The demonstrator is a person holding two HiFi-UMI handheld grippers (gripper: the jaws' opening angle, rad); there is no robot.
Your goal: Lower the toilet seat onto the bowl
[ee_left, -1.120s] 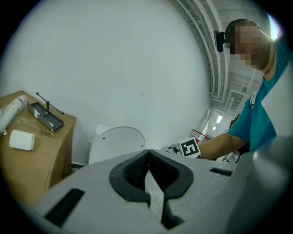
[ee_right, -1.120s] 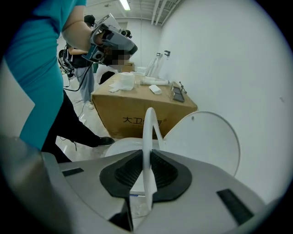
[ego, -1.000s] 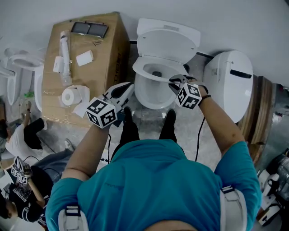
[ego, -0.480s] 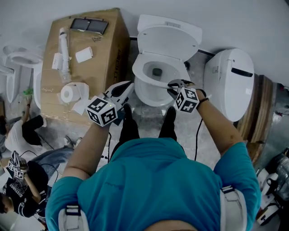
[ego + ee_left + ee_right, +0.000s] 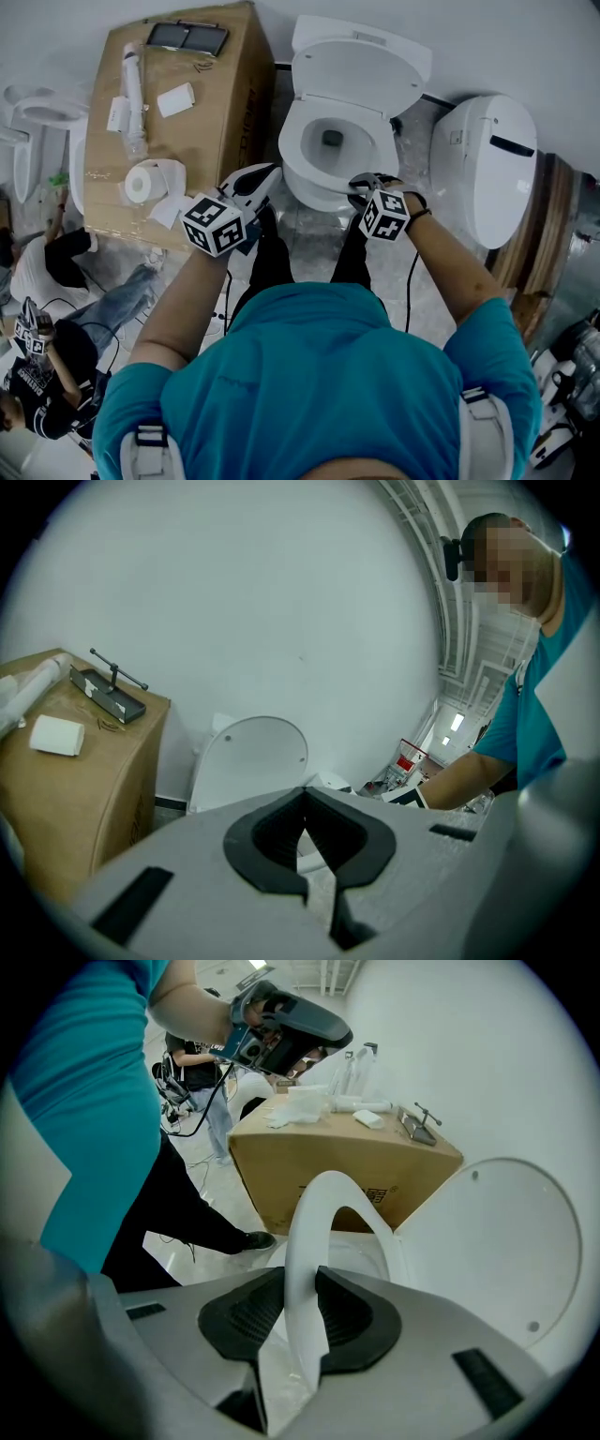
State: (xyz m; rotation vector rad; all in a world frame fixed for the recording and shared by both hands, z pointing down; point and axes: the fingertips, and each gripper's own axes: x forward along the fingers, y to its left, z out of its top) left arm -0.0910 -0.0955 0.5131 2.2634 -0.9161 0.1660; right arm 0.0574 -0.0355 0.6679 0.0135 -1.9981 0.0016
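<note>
The white toilet [image 5: 298, 178] stands ahead of me with its lid [image 5: 361, 70] upright against the wall. The seat ring [image 5: 292, 141] lies down along the bowl's rim. My right gripper [image 5: 361, 183] is at the seat's front edge. In the right gripper view the seat [image 5: 309, 1232] runs edge-on between the dark pads [image 5: 352, 1316]; the jaws of the right gripper [image 5: 300, 1312] are opening, close on either side of it. My left gripper [image 5: 267, 173] hovers left of the bowl. In its own view the left gripper [image 5: 302, 841] is shut on nothing and faces the lid [image 5: 248, 766].
A tall cardboard box [image 5: 178, 122] stands left of the toilet, with a toilet roll [image 5: 141, 183] and small parts on top. A second white fixture [image 5: 487, 159] stands to the right. People sit on the floor at the lower left [image 5: 56, 309].
The seat has come down from a tilted position to the bowl's rim, with my right gripper following it down and toward me. The left gripper has barely moved.
</note>
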